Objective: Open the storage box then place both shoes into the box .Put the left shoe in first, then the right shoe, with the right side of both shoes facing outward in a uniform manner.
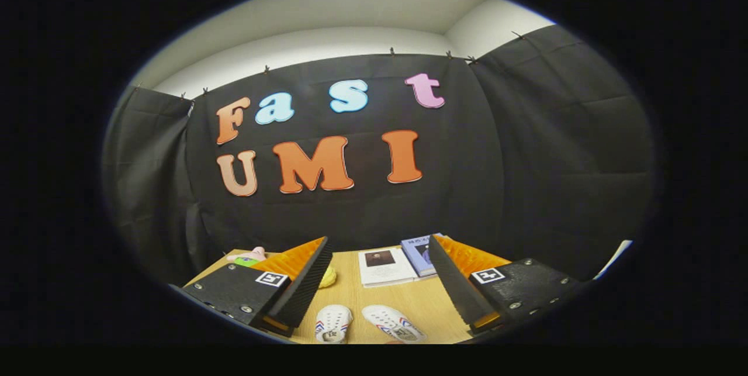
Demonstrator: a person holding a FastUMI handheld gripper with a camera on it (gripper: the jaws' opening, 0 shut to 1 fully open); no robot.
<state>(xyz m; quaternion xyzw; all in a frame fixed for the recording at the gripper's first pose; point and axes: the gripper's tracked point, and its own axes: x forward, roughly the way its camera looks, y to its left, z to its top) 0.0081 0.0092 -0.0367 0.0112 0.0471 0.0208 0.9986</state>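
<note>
gripper held high over light wooden table, fingers spread wide, grasping nothing | two white canvas shoes with red-and-blue stripes, left-hand shoe and right-hand shoe, lie between the fingers | storage box unseen; opening step apparently not begun | next: find the box, reach its lid

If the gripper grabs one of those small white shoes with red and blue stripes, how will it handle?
The small white shoe on the wooden table looks light and soft-sided, so it would probably squash somewhat when pinched. It sits flat, so it is unlikely to roll. The gripper is open above it.
</note>
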